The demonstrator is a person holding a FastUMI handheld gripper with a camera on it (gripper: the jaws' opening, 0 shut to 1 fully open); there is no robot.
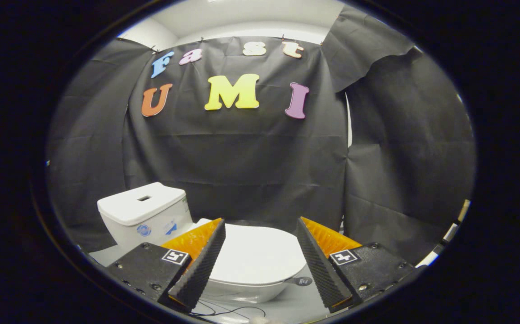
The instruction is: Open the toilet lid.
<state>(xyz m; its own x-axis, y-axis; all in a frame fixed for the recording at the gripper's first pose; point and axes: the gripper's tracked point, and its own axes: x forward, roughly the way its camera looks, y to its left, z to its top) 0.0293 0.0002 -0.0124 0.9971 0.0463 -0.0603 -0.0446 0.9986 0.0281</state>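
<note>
Nearest the camera are the two fingers (199, 265) of the gripper (260, 240), spread wide apart and grasping nothing; their ribbed inner faces look at each other across an open gap. Each finger base carries a small square marker.

The toilet lid (255, 256) is the landmark. It lies flat and closed on the bowl (246, 292), and it shows through the gap between the fingers, just ahead of them and a little lower. Neither finger touches the lid. A small dark tab (302, 281) juts from the lid's rim on the side toward the right finger. Behind the lid, off toward the left finger, stands the white cistern (145, 216), with a slot-shaped button on its top and round stickers on its front. Below the lid and bowl, a thin dark cable (228, 311) trails over the pale floor. Beyond the lid and cistern hangs the creased black cloth wall (241, 166) of the booth.
</note>
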